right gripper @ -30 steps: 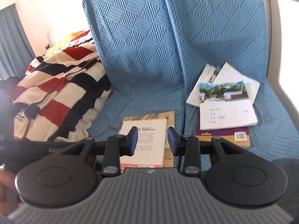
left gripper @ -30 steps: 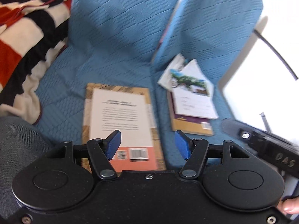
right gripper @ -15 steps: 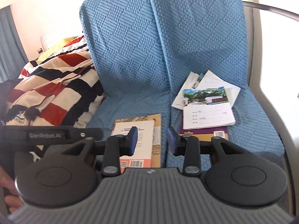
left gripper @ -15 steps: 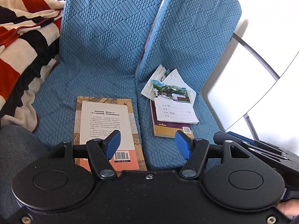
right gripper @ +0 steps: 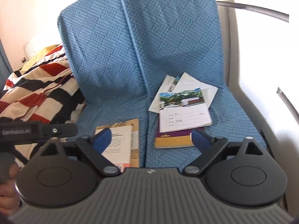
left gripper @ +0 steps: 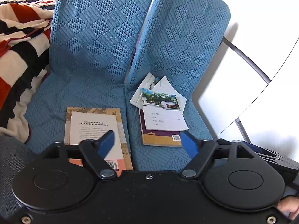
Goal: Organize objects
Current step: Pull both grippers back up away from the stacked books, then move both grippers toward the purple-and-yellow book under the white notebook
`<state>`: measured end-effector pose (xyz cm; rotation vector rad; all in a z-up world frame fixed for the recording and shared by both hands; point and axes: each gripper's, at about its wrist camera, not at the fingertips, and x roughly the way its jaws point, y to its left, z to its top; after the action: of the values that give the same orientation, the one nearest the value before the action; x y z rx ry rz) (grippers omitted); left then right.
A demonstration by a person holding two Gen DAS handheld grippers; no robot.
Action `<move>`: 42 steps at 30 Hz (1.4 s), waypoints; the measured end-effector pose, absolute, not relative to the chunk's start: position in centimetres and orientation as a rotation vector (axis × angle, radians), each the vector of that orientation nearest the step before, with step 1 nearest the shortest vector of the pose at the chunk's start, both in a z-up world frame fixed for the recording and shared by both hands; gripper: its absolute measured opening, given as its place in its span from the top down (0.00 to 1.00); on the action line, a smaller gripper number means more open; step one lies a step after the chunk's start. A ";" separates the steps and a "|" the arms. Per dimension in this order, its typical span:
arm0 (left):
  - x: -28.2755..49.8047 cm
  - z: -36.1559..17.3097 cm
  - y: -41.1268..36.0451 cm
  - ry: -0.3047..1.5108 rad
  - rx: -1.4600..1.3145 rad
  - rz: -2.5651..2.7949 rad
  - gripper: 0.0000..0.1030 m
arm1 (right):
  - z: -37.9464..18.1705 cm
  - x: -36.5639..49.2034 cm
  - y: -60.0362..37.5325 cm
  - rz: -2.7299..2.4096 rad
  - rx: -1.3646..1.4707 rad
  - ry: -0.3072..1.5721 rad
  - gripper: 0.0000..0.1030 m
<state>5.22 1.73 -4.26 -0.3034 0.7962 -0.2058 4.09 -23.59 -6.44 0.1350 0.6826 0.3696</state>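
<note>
Blue quilted sofa cushions (left gripper: 97, 59) filled both views, with a red, black and cream striped blanket (left gripper: 20, 43) heaped at the left end. On the left seat lay a white-backed book (left gripper: 93, 130) stacked on a tan one, and on the right seat a purple-and-gold book (left gripper: 160, 138) lay under a loose booklet with a photo cover (left gripper: 162, 112) and a few papers. The left gripper (left gripper: 147, 144) hovered above the seam between the seats, its jaws opening and nothing between them; the white-backed book sat just beyond its left finger, the purple-and-gold book just beyond its right. The right gripper (right gripper: 149, 139) hung over the same seam, jaws also opening and empty, with the two stacks flanking its blue pads (right gripper: 101, 138). Neither gripper touched a book.
</note>
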 end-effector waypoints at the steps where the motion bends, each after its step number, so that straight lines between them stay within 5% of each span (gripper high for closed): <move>1: 5.3 -4.2 1.5 0.794 -0.296 -0.208 0.18 | -6.5 4.2 -23.9 0.357 0.136 0.681 0.00; 4: 5.7 -4.2 0.8 0.793 -0.287 -0.213 0.02 | -6.7 4.5 -24.6 0.336 0.136 0.684 0.00; 42: 16.1 -14.2 -7.1 0.927 -0.248 -0.148 0.04 | -16.8 11.6 -31.4 0.218 0.267 0.784 0.01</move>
<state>16.06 -7.07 -14.23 -0.2480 0.9266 -0.1482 11.56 -31.36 -16.84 0.2674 0.7838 0.2177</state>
